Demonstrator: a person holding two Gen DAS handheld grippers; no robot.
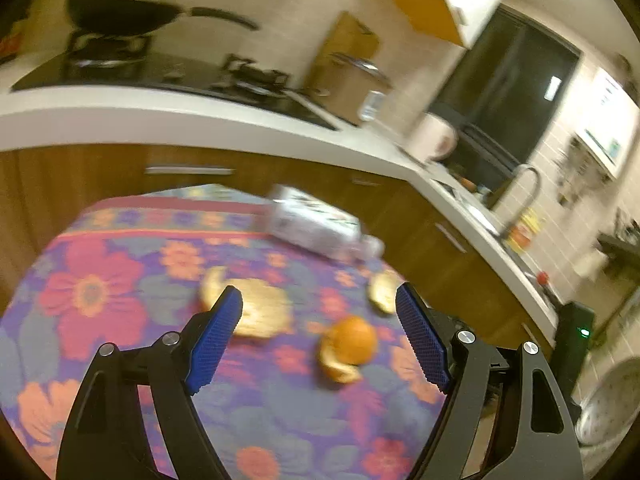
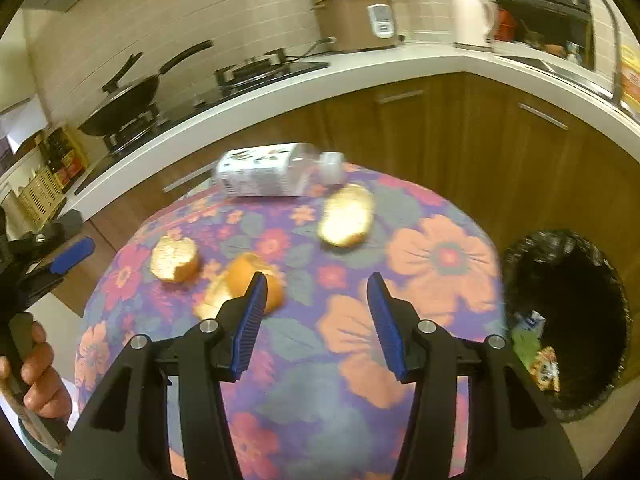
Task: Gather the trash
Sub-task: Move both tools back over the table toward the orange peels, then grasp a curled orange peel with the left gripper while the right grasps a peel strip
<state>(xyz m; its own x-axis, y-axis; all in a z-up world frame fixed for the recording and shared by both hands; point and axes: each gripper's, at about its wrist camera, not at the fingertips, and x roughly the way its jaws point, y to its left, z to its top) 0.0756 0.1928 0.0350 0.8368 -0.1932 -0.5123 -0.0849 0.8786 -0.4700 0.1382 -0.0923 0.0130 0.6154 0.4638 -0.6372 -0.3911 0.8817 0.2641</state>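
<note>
Right wrist view: the right gripper point(image 2: 316, 312) hangs with jaws spread and empty above the flowered cloth point(image 2: 440, 256). Three orange peels lie there, one point(image 2: 256, 276) just behind its left finger, one point(image 2: 175, 261) further left, one point(image 2: 347, 216) near the bottle point(image 2: 276, 174) lying on its side at the far edge. The bin point(image 2: 568, 320) stands at the table's right. The left gripper point(image 1: 320, 332) is likewise wide open, holding nothing, over a peel point(image 1: 348, 346). Peels are probably light, curled and springy; pinch across a raised rim. The bottle looks empty, though blur hinders judging; it would be slick, so grasp mid-body.
</note>
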